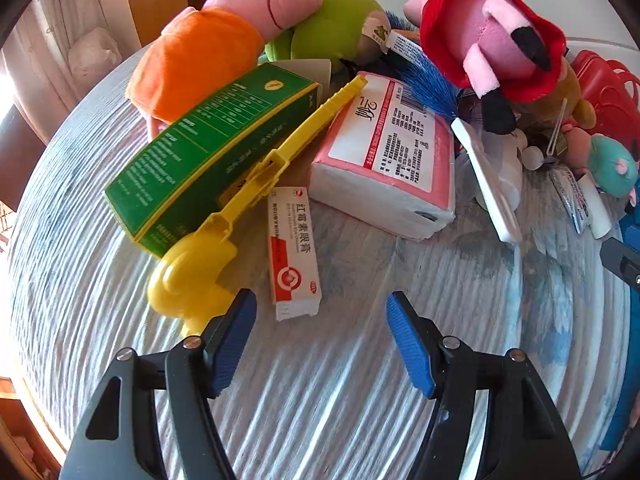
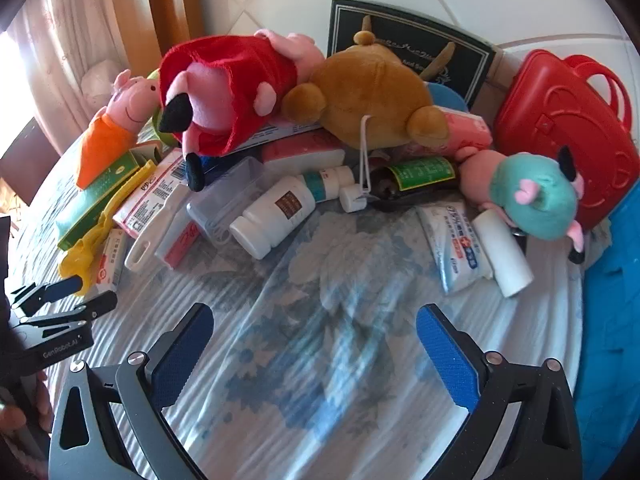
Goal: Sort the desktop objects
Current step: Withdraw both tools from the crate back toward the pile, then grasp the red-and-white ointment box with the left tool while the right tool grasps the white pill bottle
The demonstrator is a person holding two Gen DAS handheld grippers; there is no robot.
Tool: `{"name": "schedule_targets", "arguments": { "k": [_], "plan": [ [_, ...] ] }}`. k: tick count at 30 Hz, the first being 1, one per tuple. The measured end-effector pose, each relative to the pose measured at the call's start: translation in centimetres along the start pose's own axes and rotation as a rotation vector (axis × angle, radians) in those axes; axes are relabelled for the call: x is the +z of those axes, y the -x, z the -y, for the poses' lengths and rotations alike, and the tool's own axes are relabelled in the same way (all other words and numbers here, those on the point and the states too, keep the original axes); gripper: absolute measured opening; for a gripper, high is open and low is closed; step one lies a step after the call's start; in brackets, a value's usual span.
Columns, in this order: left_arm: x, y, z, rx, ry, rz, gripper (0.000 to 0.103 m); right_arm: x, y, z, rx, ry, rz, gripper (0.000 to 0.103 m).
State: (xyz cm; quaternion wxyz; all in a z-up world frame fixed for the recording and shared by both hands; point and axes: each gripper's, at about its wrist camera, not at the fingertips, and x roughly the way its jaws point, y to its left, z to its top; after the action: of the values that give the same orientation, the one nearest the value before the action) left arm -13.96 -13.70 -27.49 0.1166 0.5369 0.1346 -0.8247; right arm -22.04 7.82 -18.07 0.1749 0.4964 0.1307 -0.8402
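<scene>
1. Left claw (image 1: 321,322): jaws spread wide, holding nothing, low over the cloth-covered worktop (image 1: 80,240). Right claw (image 2: 315,334): also spread and empty, nearer the middle of the cloth.
2. The clutter lies along the far side. Nearest the left claw is a small ointment box (image 1: 293,252), red and white, lying flat, its near end just beyond the pads.
3. A yellow plastic toy (image 1: 224,232) lies just left of the box, touching the left pad (image 1: 232,340).
4. Likely step: take the ointment box. Advise centring on its narrow width and staying clear of the yellow toy.
5. Writing: ointment box reads "红霉素眼膏". Left claw body, in the right view, reads "GenRobot.AI". The green carton (image 1: 208,144) has text too small to read.
</scene>
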Motion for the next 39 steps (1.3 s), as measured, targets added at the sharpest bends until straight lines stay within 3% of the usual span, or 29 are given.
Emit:
{"name": "schedule_targets", "arguments": {
  "k": [4,7,8,9,10,12,20,23,25,35,39],
  "plan": [
    [1.0,-2.1,0.4,-0.003,0.003,-0.011,0.067,1.4,-3.3,-0.5,0.040,-0.011,-0.018,0.103],
    [1.6,-2.6,0.2,0.012,-0.001,0.019,0.057,2.3,-5.1,-0.8,0.068,-0.032,-0.021,0.102],
    [1.8,-2.7,0.1,0.012,-0.003,0.023,0.049,2.5,-5.7,-0.9,0.078,-0.036,-0.025,0.100],
    [2.1,-2.7,0.0,0.015,-0.004,0.031,0.044,2.8,-6.3,-1.1,0.085,-0.037,-0.032,0.091],
    [2.3,-2.8,-0.1,0.010,0.000,0.035,0.044,3.0,-6.8,-1.3,0.089,-0.035,-0.038,0.080],
    [2.7,-2.9,-0.3,0.005,0.003,0.044,0.044,3.5,-8.0,-1.8,0.106,-0.039,-0.052,0.072],
    [3.7,-3.2,-0.7,0.009,0.005,0.058,0.044,4.7,-11.6,-2.5,0.102,-0.078,-0.064,0.072],
    [3.8,-3.2,-0.6,0.008,0.005,0.058,0.044,4.3,-12.6,-2.3,0.099,-0.075,-0.100,0.062],
    [3.7,-3.2,-0.5,0.012,0.003,0.062,0.044,3.8,-12.3,-2.2,0.083,-0.054,-0.102,0.055],
    [3.8,-3.2,0.3,0.038,-0.024,0.040,0.044,3.2,-12.0,-1.0,0.075,-0.066,-0.100,0.056],
    [3.6,-2.8,-0.1,0.023,0.003,0.038,0.041,2.9,-12.0,-1.8,0.062,-0.021,-0.103,0.050]
  ]
}}
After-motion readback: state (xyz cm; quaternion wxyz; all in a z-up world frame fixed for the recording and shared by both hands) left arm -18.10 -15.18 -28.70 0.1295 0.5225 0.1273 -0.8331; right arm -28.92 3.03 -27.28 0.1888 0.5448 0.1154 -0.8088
